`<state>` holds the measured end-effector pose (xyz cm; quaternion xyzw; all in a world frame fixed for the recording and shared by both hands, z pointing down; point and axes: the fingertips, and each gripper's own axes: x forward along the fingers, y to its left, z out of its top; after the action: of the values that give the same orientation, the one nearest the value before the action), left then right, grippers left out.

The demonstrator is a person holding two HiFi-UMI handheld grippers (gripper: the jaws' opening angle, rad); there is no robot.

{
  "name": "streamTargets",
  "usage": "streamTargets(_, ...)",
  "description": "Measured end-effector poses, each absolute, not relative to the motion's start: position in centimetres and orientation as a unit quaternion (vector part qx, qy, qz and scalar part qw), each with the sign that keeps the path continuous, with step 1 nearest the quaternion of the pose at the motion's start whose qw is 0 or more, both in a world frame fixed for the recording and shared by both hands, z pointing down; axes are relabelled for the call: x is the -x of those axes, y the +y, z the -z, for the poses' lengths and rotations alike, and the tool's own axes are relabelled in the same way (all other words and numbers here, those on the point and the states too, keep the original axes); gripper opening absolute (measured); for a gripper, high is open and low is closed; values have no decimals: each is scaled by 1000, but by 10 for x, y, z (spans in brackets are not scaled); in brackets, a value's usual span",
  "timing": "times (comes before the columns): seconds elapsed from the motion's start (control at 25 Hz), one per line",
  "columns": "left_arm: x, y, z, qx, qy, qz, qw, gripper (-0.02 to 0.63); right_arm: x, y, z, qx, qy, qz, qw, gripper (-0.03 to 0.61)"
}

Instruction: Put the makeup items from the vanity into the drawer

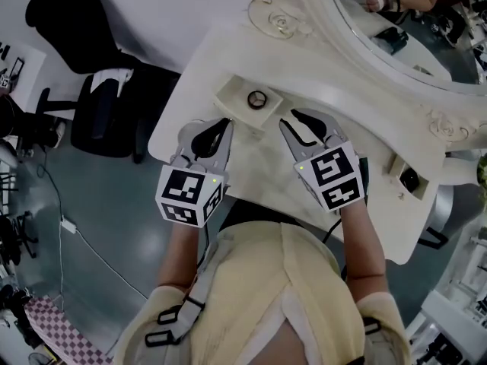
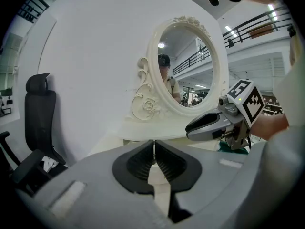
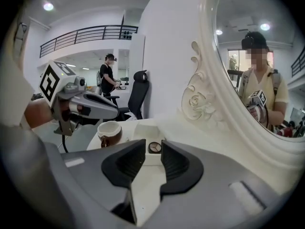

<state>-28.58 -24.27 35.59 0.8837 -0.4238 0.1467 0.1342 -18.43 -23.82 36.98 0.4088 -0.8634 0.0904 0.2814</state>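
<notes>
Makeup item [image 1: 257, 98] in drawer [image 1: 230, 91], L tool [image 1: 222, 125] closed.

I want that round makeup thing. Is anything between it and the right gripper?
Nothing visible: only bare vanity top lies between the right gripper, jaws open and empty, and the round compact in its white tray.

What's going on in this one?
A person holds two grippers above a white vanity, both empty. The left gripper has its jaws together. The right gripper has its jaws apart, aimed at a small open drawer of the vanity that holds a round compact. Nothing is gripped.
</notes>
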Motion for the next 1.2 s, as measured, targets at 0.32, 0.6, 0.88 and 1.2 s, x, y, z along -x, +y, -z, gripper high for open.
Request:
streamTargets(0.32, 279, -233, -355, -884, -421, -145, 140, 6, 173, -222, -373, -420, -863, -119, 254, 97)
streamTargets(0.6, 280, -225, -359, -882, -422, -149, 146, 6, 170, -214, -381, -427, -862, -153, 227, 74)
streamTargets(0.88, 282, -219, -362, -881, -424, -149, 150, 6, 176, -208, -385, -417, -868, -178, 203, 42)
streamTargets(1.2, 279, -214, -368, -881, -419, -154, 158, 6, 178, -204, -382, -406, -877, -189, 174, -2)
